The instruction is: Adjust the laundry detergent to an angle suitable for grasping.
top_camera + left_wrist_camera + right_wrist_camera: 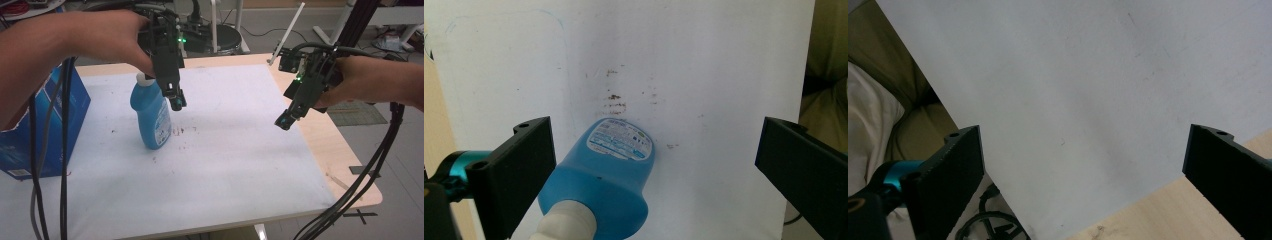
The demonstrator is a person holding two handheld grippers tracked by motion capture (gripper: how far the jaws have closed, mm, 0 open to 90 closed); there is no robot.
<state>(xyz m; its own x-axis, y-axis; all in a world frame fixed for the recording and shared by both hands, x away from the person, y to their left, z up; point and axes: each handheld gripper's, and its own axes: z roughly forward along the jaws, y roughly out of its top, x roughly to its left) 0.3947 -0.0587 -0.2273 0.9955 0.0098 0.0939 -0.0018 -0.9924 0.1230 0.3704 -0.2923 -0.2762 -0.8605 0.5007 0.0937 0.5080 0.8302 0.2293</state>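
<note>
The blue detergent bottle (151, 117) stands upright left of centre in the high view, on the white surface (225, 165), its white cap (145, 79) just under the left gripper (175, 97). It looks like stiff moulded plastic with smooth, likely slippery sides, and probably weighs a fair bit if full. The narrower shoulder below the cap, or the flat label faces, would give the surest hold; the rounded edges could slide out.

In the left gripper view the fingers (519, 170) stand wide apart, with the bottle low between them nearer the left one, apparently untouched. The right gripper (286, 121) hangs at the right of the high view, its fingers (950, 175) spread wide over bare surface, grasping nothing. A blue carton (30, 145) sits at the left edge.
</note>
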